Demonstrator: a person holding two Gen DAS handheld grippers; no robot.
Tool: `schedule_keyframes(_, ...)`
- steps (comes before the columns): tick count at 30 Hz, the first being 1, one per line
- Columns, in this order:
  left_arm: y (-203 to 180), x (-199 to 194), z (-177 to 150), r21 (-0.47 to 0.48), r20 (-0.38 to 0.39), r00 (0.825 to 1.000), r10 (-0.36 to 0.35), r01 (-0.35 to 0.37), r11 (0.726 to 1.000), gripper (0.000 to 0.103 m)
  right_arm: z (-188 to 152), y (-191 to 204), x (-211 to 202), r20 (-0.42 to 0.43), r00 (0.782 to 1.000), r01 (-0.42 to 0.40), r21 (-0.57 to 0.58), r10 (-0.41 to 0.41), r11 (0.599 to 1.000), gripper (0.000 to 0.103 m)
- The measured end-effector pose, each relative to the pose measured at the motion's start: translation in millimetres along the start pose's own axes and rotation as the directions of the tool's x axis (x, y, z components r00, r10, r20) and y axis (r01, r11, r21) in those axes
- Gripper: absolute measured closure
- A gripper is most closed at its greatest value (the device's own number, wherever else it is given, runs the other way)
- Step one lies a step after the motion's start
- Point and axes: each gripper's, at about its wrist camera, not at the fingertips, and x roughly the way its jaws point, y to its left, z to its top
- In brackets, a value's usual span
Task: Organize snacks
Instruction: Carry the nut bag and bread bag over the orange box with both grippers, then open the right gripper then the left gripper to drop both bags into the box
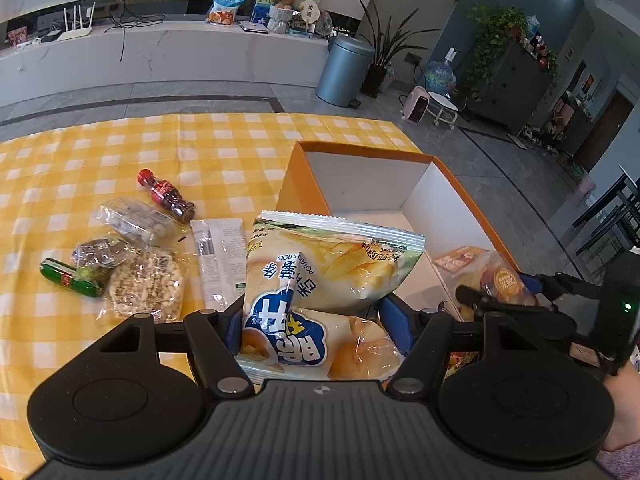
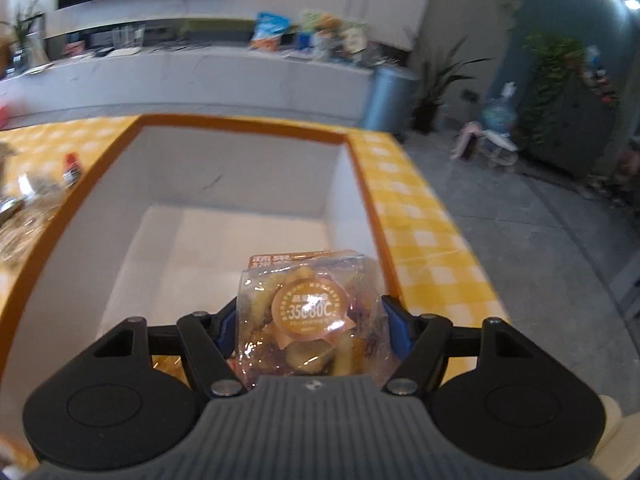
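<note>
While over box (image 2: 240,168), snack pack (image 2: 308,320) between right hand-held gripper (image 2: 314,322) fingers.

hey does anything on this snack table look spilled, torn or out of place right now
Nothing looks spilled or torn. The small cola bottle lies on its side on the checked cloth, beside a loose heap of clear snack packets. Each gripper holds a bag at the orange box: potato sticks and a clear snack pack.

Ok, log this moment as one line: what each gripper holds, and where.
left gripper: shut on potato sticks bag | right gripper: shut on dried fruit pack, over orange box | box interior: bare
</note>
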Motion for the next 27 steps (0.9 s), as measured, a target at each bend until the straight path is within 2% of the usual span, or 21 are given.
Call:
schedule_keyframes(7,-8.1,2.7,-2.4,0.024,-0.013,1.000,0.013,-0.012,1.000,0.025,-13.8,4.1,-11.8,-0.025,0.999,0.027,-0.121,-0.030,0.992,0.034)
schedule_keyframes(10,-14.1,0.8,-2.2,0.036,-0.007,1.000,0.017,-0.016,0.999,0.025,-14.3,13.7,-13.9,-0.029,0.998,0.051,-0.150,-0.056,0.987,0.027)
schedule_keyframes(12,-17.8,0.0,-0.8,0.046,-0.004,1.000,0.010,-0.010,0.999,0.025,-12.3,19.9,-18.2,-0.010,0.997,0.068,-0.166,-0.070,0.984,0.013)
schedule_keyframes(14,-22.6,0.2,0.8,0.060,0.001,1.000,0.005,-0.005,0.998,0.025,-13.3,26.7,-28.8,0.040,0.996,0.086,-0.179,-0.080,0.980,0.003)
schedule_keyframes(17,-31.6,5.2,4.9,0.081,-0.003,1.000,0.009,-0.009,0.997,0.025,-13.1,26.5,-43.1,0.119,0.989,0.114,-0.197,-0.092,0.974,0.003)
schedule_keyframes(19,-38.6,10.6,7.9,0.095,-0.007,1.000,0.012,-0.012,0.995,0.025,-11.0,19.2,-51.1,0.156,0.984,0.109,-0.158,-0.084,0.981,0.003)
schedule_keyframes(23,-52.9,22.9,12.8,0.105,-0.004,1.000,-0.018,0.019,0.994,0.025,-4.6,-4.4,-60.2,0.209,0.972,0.108,-0.007,-0.104,0.994,0.003)
schedule_keyframes(25,-60.9,31.3,13.5,0.156,0.006,0.999,-0.054,0.053,0.986,0.024,-5.3,-16.0,-62.2,0.216,0.968,0.118,0.051,-0.126,0.992,0.003)
schedule_keyframes(27,-69.5,41.9,14.8,0.211,-0.005,0.999,-0.054,0.054,0.976,0.024,-5.9,-27.2,-64.1,0.214,0.966,0.126,0.109,-0.147,0.986,0.003)
